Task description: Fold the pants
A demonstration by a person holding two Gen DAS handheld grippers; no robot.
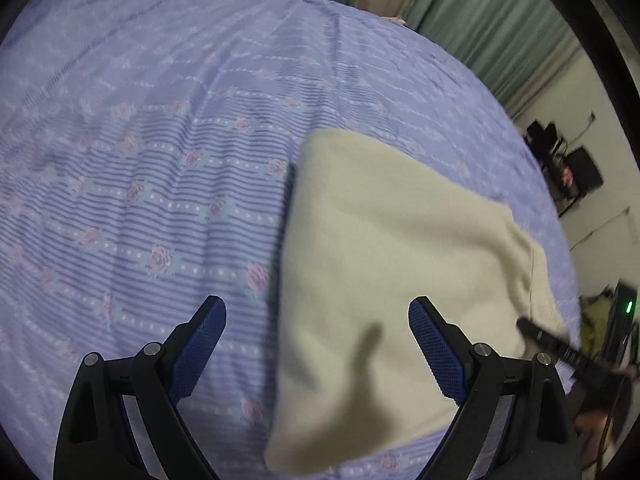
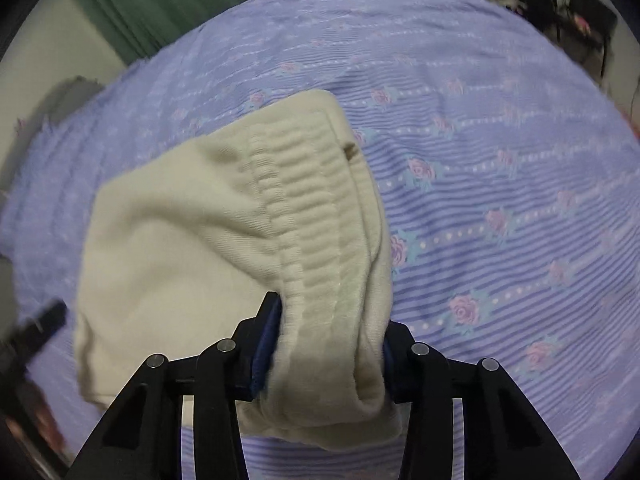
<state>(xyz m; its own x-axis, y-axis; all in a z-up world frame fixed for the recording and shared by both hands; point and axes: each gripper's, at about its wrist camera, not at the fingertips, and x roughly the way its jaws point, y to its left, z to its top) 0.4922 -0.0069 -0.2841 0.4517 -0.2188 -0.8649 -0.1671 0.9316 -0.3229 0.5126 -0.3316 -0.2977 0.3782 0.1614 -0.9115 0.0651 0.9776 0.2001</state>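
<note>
Cream pants lie folded into a thick pad on a purple striped bedsheet with roses. My left gripper hovers open over the pad's left edge, with nothing between its blue pads. In the right wrist view, the ribbed elastic waistband of the pants bunches up between the fingers of my right gripper, which is shut on it and holds that end a little off the sheet. A black finger of the right gripper shows at the pad's right edge in the left wrist view.
Green curtains hang behind the bed. Dark equipment with cables stands by the pale wall past the bed's far right edge. A device with a green light is at the right. The sheet stretches wide around the pants.
</note>
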